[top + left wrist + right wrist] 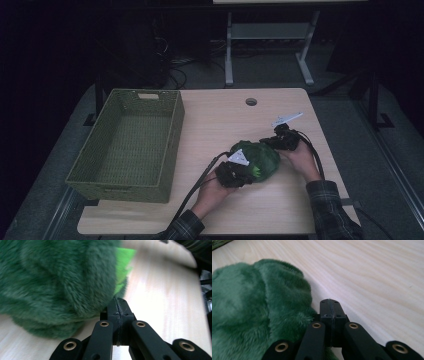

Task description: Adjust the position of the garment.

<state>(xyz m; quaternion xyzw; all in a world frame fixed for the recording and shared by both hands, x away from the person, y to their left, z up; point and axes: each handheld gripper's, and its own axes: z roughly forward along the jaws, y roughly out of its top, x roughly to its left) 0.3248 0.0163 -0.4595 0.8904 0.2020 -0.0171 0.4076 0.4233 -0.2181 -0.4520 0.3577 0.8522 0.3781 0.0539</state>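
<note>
Green fur is hiding the toy's shape; the plush toy (255, 159) is lying on the table (215, 115) between both tongs, left tongs (118, 305) and right tongs (330, 305) pressed together beside it.

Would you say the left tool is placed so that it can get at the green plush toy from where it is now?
Probably yes: the left tool, jaws shut, sits right beside the green plush toy on the table, nothing between; it must open first.
</note>
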